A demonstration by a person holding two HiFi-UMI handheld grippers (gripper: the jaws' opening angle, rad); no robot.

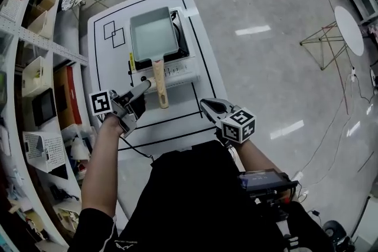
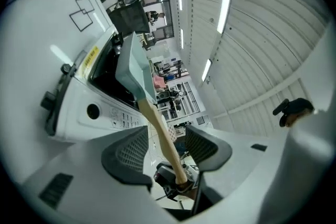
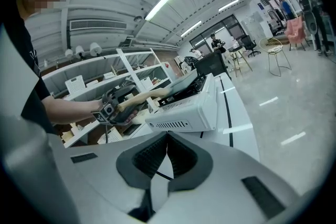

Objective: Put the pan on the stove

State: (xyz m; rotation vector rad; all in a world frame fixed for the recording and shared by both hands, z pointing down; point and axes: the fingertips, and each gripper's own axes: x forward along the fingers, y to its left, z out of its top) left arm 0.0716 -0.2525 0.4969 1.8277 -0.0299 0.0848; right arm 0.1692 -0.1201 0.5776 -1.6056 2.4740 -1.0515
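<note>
Both left gripper (image 2: pixel 167 140) pads (image 2: pixel 130 149) flank the pan handle (image 2: pixel 164 135) without touching.

Left gripper (image 2: pixel 165 147) spread wide; right gripper (image 3: pixel 167 157) pinched closed.

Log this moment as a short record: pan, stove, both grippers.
pan: square, pale grey-green, sitting on the stove
handle: wooden, pointing back towards the person
stove: white portable burner on the table
left gripper: jaws open on either side of the handle, pads not pressing it
right gripper: jaws together, nothing between them, near the table's front edge
task state: pan appears to be placed
</note>
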